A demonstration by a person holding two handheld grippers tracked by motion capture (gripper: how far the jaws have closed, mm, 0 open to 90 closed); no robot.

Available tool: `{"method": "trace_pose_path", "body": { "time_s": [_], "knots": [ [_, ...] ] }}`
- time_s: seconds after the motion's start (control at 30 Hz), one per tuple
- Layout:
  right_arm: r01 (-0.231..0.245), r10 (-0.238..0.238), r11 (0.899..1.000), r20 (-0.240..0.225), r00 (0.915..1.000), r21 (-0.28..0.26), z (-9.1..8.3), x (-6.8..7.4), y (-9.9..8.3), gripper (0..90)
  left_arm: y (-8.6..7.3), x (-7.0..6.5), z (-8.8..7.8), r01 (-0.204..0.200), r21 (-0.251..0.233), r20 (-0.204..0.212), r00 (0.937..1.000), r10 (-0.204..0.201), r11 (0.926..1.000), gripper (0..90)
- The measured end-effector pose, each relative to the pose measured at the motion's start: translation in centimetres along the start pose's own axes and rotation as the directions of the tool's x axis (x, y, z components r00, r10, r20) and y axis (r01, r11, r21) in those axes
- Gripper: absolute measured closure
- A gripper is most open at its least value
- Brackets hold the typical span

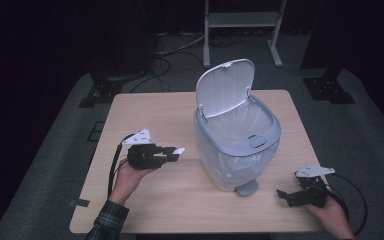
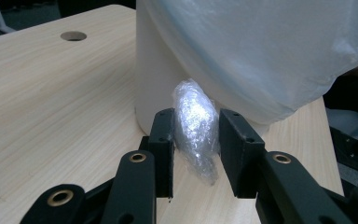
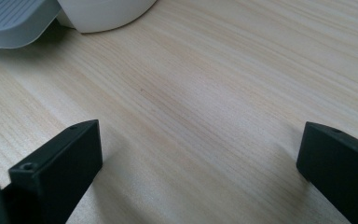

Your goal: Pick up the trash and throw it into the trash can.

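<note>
Standing right of centre on the wooden table (image 1: 145,115): one pedal bin (image 1: 235,150), white body with grey rim, lined with a clear plastic bag (image 1: 240,120). Lid (image 1: 224,87) raised and leaning toward the far side. Grey foot pedal (image 1: 246,188) at its near base, also seen at the top left of the right gripper view.

Item in hand: one wad of crumpled clear plastic wrap (image 2: 196,130), small, whitish in the high view. Held off the table surface, just left of the bin's lower wall and below its rim.

Left gripper (image 2: 196,140): at the left half of the table, pointing right toward the bin. Jaws closed part way, pads pressed on either side of the wad, which stands upright between them and sticks out above and below.

Right gripper (image 3: 200,158): at the near right corner of the table, right of the pedal and apart from the bin. Jaws spread wide, nothing between them, bare wood beneath.

Table fitting: one round cable hole (image 2: 73,36), far left in the left gripper view.

Person: plaid sleeve (image 1: 107,220) at the left forearm.
</note>
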State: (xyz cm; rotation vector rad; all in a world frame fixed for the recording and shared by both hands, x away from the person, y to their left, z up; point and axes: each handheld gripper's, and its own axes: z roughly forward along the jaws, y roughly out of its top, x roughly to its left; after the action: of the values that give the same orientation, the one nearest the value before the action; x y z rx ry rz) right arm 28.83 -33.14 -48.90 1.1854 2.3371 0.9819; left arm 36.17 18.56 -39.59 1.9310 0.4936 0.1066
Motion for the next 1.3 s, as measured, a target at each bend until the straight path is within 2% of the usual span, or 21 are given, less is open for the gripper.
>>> {"method": "trace_pose_path", "body": {
  "time_s": [0.43,0.67,1.3],
  "knots": [
    [0.000,0.000,1.000,0.000,1.0000,0.000,0.0,0.0,0.0,0.0,1.9,-0.8,-1.1,-0.010,-0.026,0.038,0.9992,0.011,0.9996,67.0],
    [0.000,0.000,1.000,0.000,1.0000,0.000,0.0,0.0,0.0,0.0,3.3,-1.4,-1.9,-0.015,-0.060,0.061,0.9979,0.019,0.9981,67.1],
    [0.000,0.000,1.000,0.000,1.0000,0.000,0.0,0.0,0.0,0.0,7.4,-2.5,-3.2,-0.044,-0.114,0.120,0.9911,0.058,0.9925,67.1]
  ]
}}
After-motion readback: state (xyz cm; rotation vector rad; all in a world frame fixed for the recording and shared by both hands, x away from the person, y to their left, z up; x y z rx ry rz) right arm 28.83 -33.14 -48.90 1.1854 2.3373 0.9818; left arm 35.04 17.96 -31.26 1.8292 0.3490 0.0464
